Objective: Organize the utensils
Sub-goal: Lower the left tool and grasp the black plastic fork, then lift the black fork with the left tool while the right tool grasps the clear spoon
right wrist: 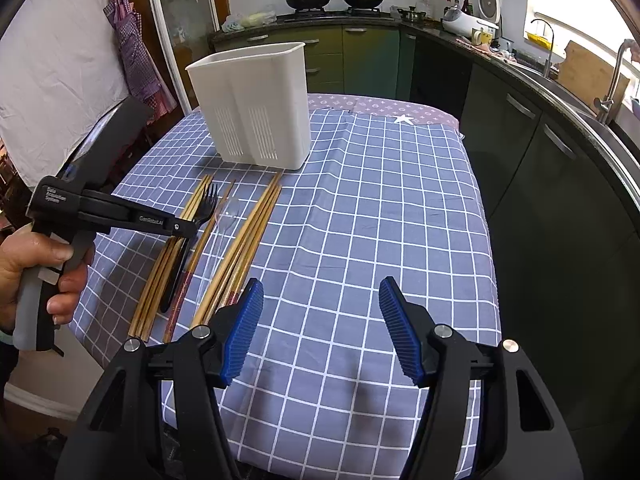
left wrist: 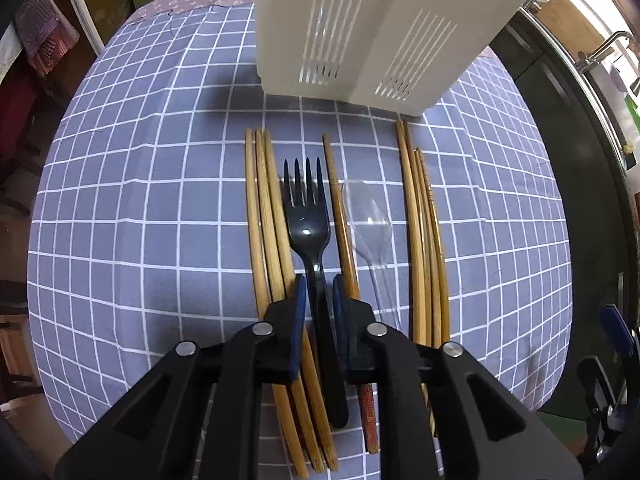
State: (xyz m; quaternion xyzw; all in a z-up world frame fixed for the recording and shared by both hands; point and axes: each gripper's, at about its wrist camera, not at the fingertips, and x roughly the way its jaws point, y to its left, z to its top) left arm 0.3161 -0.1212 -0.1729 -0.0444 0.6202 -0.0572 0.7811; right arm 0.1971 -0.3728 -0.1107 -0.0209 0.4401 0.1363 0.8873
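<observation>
My left gripper points steeply down at the table, blue pads pressed in on the handle of the black fork, pinching it just behind the head; fork lies flat on the blue checked tablecloth, tines toward the white utensil holder. Left to right in the left wrist view: a bundle of bamboo chopsticks touching the fork's left side, then the fork, then a single chopstick with a red patterned end just right of it, then a clear plastic spoon bowl-up beside that, then another bundle of chopsticks a little apart on the right. All lie roughly parallel, tips toward the holder. Holder stands upright on the cloth just beyond the tips, slotted vents low on its front wall; whether it holds anything I cannot tell. In the right wrist view my left hand wraps the left tool's grip at far left, utensil row next, then my right gripper spread about halfway over bare cloth, nothing between its ribbed blue pads, well right of the utensils. Kitchen counter with woks and a sink behind.
</observation>
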